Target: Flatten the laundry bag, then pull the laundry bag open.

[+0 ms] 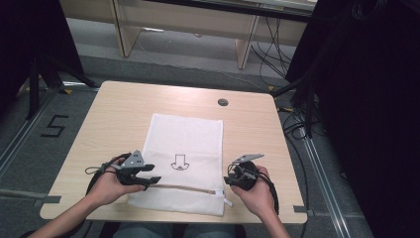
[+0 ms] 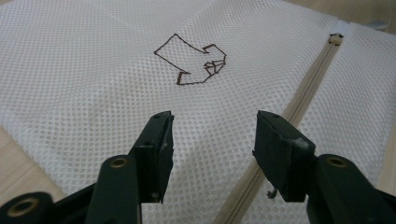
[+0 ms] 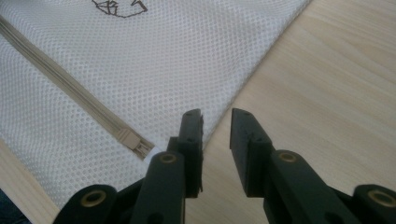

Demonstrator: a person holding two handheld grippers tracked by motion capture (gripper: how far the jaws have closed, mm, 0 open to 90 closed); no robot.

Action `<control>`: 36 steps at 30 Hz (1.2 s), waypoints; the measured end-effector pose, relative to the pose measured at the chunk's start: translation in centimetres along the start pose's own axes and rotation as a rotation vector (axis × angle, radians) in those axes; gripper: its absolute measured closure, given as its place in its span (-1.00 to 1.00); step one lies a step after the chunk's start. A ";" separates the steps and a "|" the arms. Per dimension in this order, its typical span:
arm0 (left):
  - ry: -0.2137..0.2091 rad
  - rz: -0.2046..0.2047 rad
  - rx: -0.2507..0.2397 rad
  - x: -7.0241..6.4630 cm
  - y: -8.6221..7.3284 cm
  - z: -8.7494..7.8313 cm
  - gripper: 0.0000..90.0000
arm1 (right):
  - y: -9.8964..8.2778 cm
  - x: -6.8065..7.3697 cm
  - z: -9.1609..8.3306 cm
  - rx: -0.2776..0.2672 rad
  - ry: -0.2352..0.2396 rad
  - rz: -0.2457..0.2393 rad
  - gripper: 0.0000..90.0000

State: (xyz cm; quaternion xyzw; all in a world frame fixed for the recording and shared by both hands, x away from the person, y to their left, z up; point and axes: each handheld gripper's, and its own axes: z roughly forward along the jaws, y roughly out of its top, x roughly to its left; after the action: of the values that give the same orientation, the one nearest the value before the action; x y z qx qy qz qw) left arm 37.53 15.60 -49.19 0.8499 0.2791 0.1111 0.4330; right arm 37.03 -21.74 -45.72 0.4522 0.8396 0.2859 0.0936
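Now both grippers hover with jaws apart and empty, left gripper [image 1: 148, 173] and right gripper [image 1: 232, 174] flanking the mesh bag [image 1: 185, 144] lying flat on the table [image 1: 109, 119], where careless pinching could snag the zipper [image 1: 183, 187].

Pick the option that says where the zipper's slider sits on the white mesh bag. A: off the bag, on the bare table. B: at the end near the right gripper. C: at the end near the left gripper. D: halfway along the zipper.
B: in the right gripper view the slider sits at the zipper's end on the mesh bag, just beside the right gripper.
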 end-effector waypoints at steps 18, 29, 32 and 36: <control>0.013 0.005 0.010 -0.1 -0.1 0.2 -0.03 | -0.3 -0.1 -0.1 0.060 -0.009 0.014 0.83; 0.003 0.018 -0.017 -0.6 -0.3 -0.1 -0.02 | 0.1 1.7 -0.5 0.110 0.024 0.005 1.00; -0.004 0.028 -0.022 -0.8 -0.2 0.0 -0.01 | 0.1 1.9 0.1 0.120 0.044 -0.013 1.00; -0.028 0.030 -0.014 -1.1 0.1 0.4 0.02 | 0.0 2.2 1.0 0.165 0.071 0.001 1.00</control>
State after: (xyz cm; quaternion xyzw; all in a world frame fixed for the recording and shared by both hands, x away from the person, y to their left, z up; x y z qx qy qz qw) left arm 36.78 14.65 -49.32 0.8525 0.2594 0.1076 0.4409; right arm 36.16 -19.60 -46.33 0.4485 0.8628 0.2317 0.0263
